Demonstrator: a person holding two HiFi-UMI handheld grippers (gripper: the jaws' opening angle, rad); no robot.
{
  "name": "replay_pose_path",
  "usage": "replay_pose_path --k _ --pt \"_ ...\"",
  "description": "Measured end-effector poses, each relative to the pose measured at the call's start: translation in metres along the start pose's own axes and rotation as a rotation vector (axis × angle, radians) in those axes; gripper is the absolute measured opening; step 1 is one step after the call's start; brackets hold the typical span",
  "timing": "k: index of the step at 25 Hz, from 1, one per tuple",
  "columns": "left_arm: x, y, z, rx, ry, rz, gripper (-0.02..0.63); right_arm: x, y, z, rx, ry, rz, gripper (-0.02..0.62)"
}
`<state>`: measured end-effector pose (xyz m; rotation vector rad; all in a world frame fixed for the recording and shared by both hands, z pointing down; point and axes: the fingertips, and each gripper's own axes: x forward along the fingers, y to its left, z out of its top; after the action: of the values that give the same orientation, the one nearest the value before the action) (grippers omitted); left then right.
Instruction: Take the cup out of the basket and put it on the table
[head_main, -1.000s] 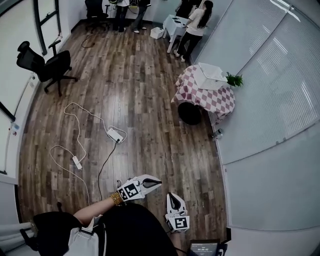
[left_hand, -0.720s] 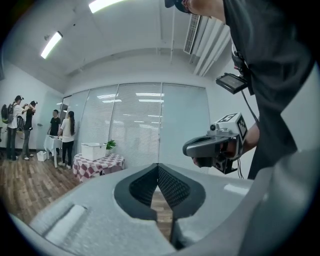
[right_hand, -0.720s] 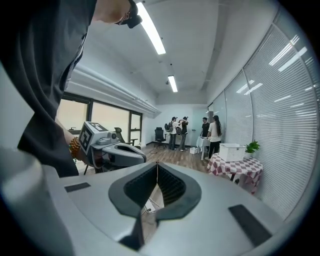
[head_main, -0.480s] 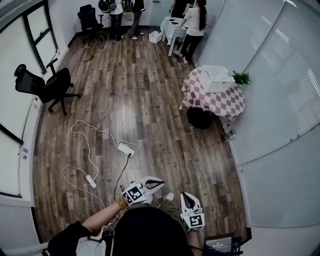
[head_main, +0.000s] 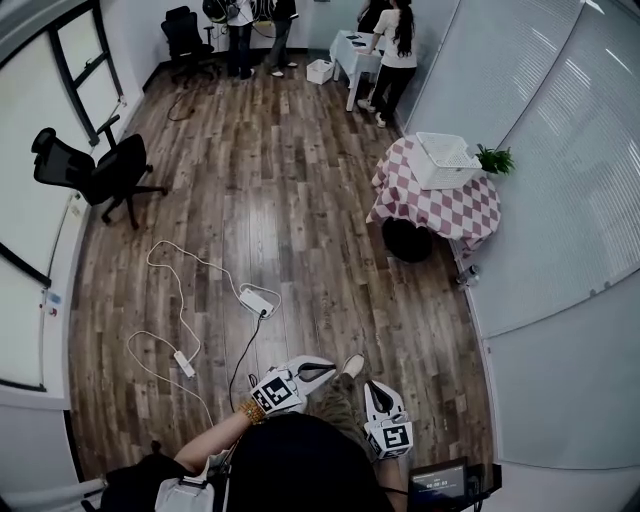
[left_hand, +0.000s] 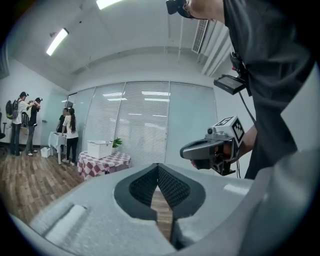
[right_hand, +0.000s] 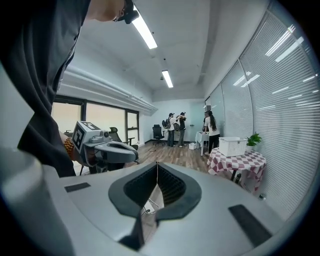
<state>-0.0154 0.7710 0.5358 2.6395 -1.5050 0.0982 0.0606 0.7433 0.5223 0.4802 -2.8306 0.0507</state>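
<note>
Left tongs (head_main: 326, 368) closed over plank floor (head_main: 300, 200)

Basket (head_main: 444, 160) interior too distant, small.

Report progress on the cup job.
Done: nothing. The white basket sits on the checkered table across the room; no cup visible. In hand: nothing; left gripper and right gripper are shut, empty. Left: reach the table, lift the cup out, set it down.

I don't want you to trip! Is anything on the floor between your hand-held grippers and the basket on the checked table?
Nothing visible does. Only bare floor lies between the left hand-held gripper, the right hand-held gripper and the checked table bearing the basket. The power strip lies off left.
</note>
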Motion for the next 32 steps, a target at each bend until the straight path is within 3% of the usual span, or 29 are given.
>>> replay_pose_path --k 4,10,18,32 --pt "0.006 0.016 0.000 -0.046 0.009 0.050 0.005 0.021 -0.014 0.017 -0.009 -0.026 0.041 0.011" --pt "0.037 0.042 0.003 -0.019 0.053 0.035 0.005 0.045 -0.053 0.019 -0.003 -0.039 0.053 0.011" --pt "0.121 0.084 0.038 0.017 0.049 0.026 0.005 0.067 -0.135 0.028 0.029 -0.049 0.061 0.011" --pt "0.273 0.112 0.070 0.046 0.116 -0.016 0.005 0.091 -0.290 0.027 0.108 -0.114 0.039 0.011"
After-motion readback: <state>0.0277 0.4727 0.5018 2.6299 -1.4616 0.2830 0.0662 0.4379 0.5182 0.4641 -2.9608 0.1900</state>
